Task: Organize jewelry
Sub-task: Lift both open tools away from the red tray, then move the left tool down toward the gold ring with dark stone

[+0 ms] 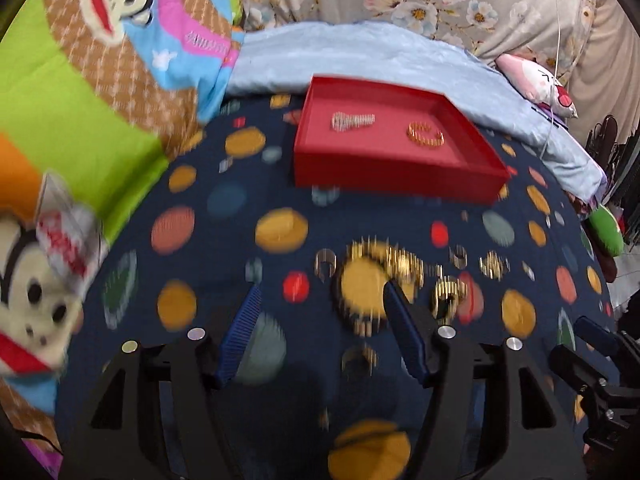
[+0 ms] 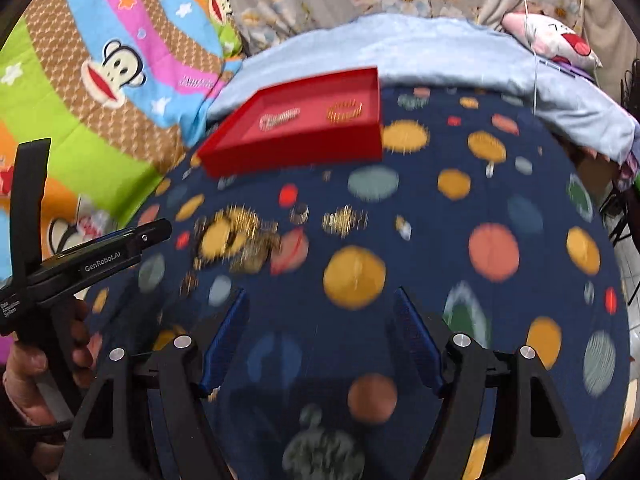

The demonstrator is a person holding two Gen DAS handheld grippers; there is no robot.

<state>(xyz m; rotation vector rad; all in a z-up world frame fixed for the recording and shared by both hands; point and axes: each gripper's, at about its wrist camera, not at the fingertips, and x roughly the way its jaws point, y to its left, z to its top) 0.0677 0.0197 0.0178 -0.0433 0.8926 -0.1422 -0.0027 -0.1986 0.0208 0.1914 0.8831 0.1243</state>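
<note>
A red tray [image 1: 384,168] [image 2: 288,148] lies on the dark planet-print cloth and holds a silver bracelet [image 1: 353,121] [image 2: 280,117] and a gold bracelet [image 1: 425,134] [image 2: 345,111]. Loose gold jewelry lies blurred on the cloth: a chain pile [image 1: 394,264] [image 2: 244,236], a gold ring [image 1: 448,298] and a small gold piece [image 1: 494,265] [image 2: 344,219]. My left gripper [image 1: 322,294] is open and empty, just short of the chain pile. My right gripper [image 2: 320,296] is open and empty over bare cloth, right of the pile.
Small silver rings [image 1: 325,262] [image 2: 299,212] lie near the gold pieces. A monkey-print quilt [image 1: 100,92] rises on the left, a light blue blanket [image 1: 380,56] behind the tray. The left gripper's body [image 2: 80,264] and the hand holding it show in the right wrist view.
</note>
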